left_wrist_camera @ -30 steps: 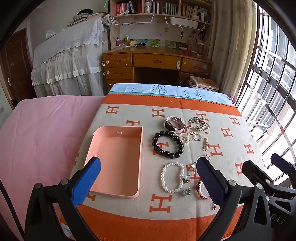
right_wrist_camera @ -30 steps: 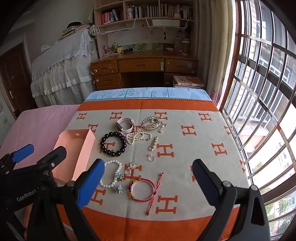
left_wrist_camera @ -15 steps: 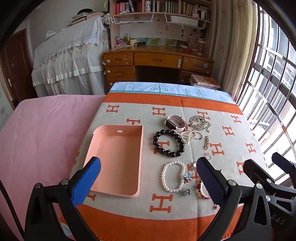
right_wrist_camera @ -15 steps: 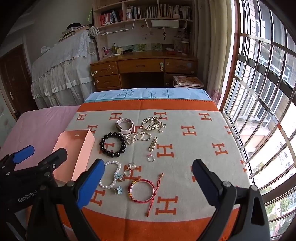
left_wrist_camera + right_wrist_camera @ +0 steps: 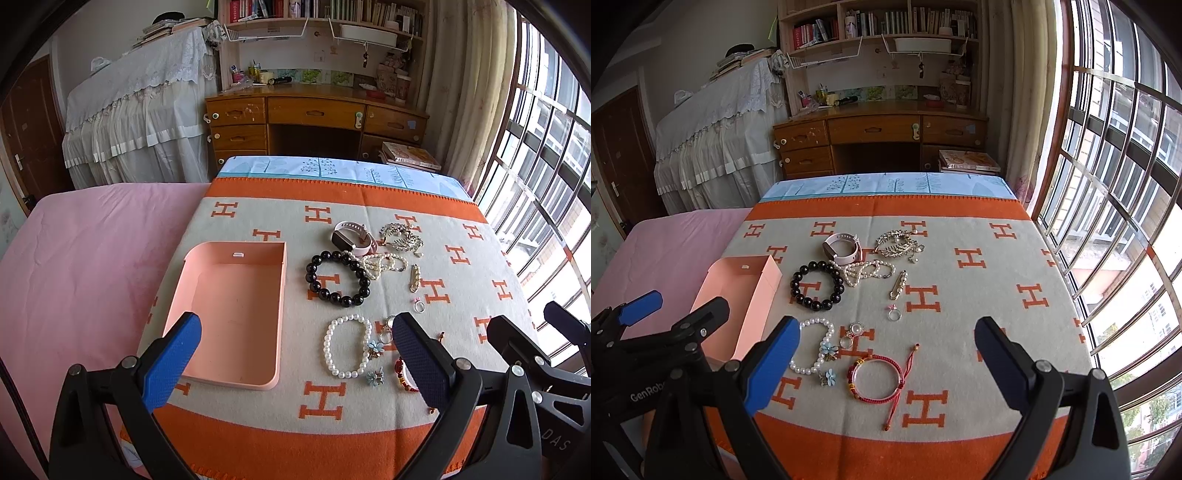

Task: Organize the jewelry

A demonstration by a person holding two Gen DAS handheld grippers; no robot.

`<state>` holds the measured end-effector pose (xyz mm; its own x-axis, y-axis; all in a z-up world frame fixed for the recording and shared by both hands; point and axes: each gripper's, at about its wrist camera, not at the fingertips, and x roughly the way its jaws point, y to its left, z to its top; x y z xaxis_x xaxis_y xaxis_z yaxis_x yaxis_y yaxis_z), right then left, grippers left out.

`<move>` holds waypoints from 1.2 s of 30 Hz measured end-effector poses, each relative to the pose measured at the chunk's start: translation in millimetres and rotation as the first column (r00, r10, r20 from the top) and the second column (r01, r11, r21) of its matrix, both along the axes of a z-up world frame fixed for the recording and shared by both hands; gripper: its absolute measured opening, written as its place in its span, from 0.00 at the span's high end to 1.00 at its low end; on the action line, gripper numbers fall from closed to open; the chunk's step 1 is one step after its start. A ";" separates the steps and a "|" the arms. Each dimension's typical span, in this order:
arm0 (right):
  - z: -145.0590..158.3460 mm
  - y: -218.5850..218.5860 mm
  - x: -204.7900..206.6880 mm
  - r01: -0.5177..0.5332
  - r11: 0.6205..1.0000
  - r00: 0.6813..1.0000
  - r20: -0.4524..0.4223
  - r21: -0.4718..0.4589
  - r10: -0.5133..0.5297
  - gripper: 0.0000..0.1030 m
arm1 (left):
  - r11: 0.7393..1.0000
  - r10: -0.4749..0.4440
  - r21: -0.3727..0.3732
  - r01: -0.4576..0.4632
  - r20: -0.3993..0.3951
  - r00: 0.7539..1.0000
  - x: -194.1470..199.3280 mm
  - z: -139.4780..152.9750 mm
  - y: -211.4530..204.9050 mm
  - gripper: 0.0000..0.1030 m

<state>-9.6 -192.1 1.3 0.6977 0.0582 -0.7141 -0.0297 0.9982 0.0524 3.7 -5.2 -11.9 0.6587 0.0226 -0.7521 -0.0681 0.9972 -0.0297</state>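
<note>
An empty pink tray (image 5: 199,266) (image 5: 768,288) lies on the left of an orange and grey blanket. To its right are a black bead bracelet (image 5: 337,279) (image 5: 817,284), a white pearl bracelet (image 5: 347,345) (image 5: 812,347), a red cord bracelet (image 5: 877,376), a pink watch (image 5: 352,238) (image 5: 842,248), a gold brooch (image 5: 402,238) (image 5: 899,244), a pearl string (image 5: 864,271), a clip (image 5: 898,284), rings and flower earrings. My left gripper (image 5: 295,363) is open above the tray's near corner. My right gripper (image 5: 886,362) is open over the red cord bracelet.
The blanket (image 5: 997,288) covers a raised surface beside a pink bed (image 5: 81,258). Behind stand a wooden desk (image 5: 314,118) and a covered piece of furniture (image 5: 136,110). A barred window (image 5: 1115,184) runs along the right.
Both views have risen and pulled back slightly from the blanket. Nothing on the blanket has moved, and both grippers stay open.
</note>
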 end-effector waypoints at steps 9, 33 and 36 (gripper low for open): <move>1.0 -1.3 -1.2 0.000 1.000 1.000 -0.003 0.001 0.000 0.06 | 1.000 -0.001 0.002 0.001 -0.006 1.000 -0.1 -1.0 -0.3 0.01; -1.7 0.4 -2.2 -0.004 1.000 1.000 0.000 0.005 0.004 0.06 | 1.000 -0.004 0.002 0.004 -0.008 1.000 -0.5 -1.6 -1.8 0.01; -0.6 -0.7 -2.2 -0.004 1.000 1.000 -0.002 0.006 0.004 0.06 | 1.000 -0.003 0.003 0.003 -0.006 1.000 -1.2 0.7 -1.6 0.01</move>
